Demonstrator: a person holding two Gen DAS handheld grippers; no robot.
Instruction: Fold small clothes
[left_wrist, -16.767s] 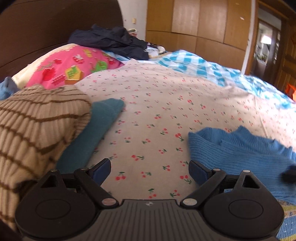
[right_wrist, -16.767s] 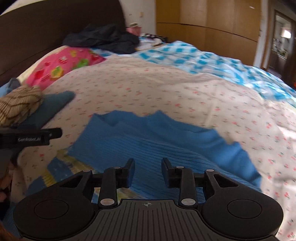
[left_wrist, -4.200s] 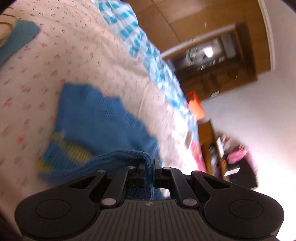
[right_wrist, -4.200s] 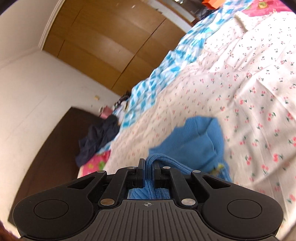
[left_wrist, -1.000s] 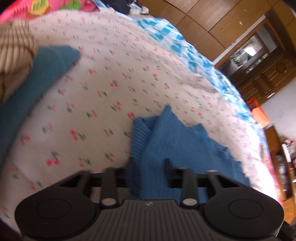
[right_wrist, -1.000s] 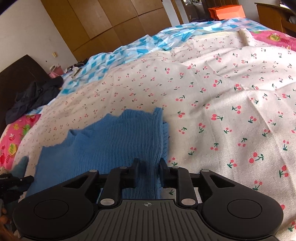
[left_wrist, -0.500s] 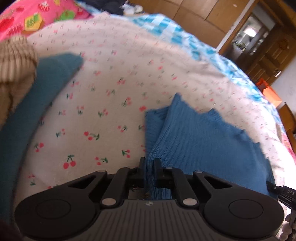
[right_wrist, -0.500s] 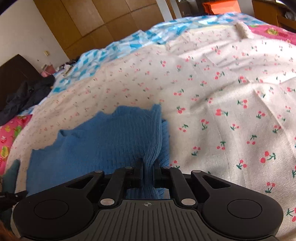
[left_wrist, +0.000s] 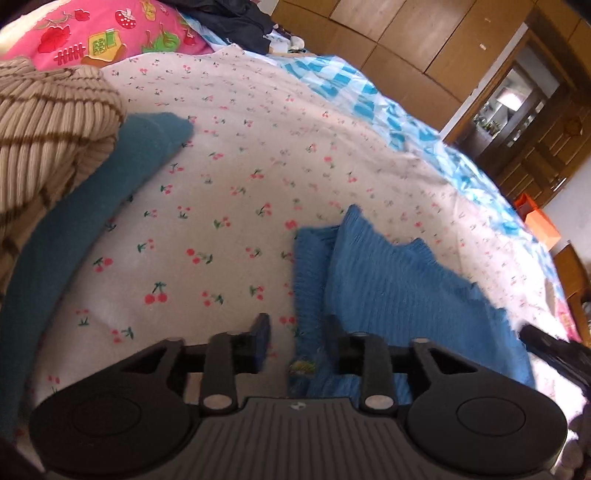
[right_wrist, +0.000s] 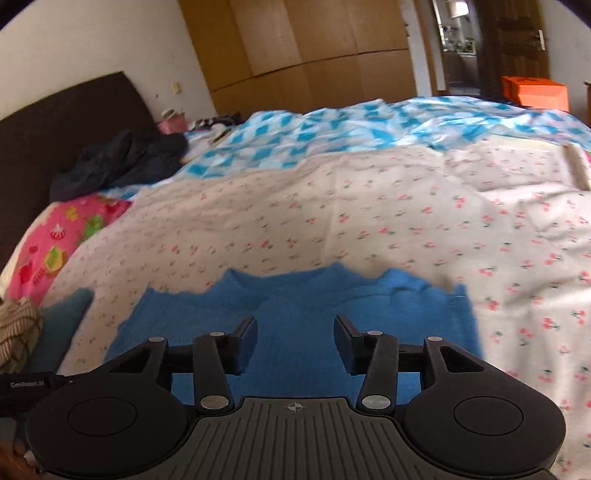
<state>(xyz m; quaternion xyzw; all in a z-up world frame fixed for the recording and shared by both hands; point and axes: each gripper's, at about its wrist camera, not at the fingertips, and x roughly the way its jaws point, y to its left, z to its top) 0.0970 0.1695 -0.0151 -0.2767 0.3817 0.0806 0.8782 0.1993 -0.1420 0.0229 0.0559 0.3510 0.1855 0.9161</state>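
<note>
White lettering stands on the black body of the left gripper, seen at the lower left edge of the right wrist view; it is blurred and seems to begin "Gen", the rest unclear. No other text, number or sign is legible.

A bed spread with a cherry-print sheet fills the room, a blue-checked quilt beyond it toward twelve o'clock. A dark headboard stands at ten o'clock against a white wall. Wooden wardrobes line the far side, with an open doorway at one o'clock.
</note>
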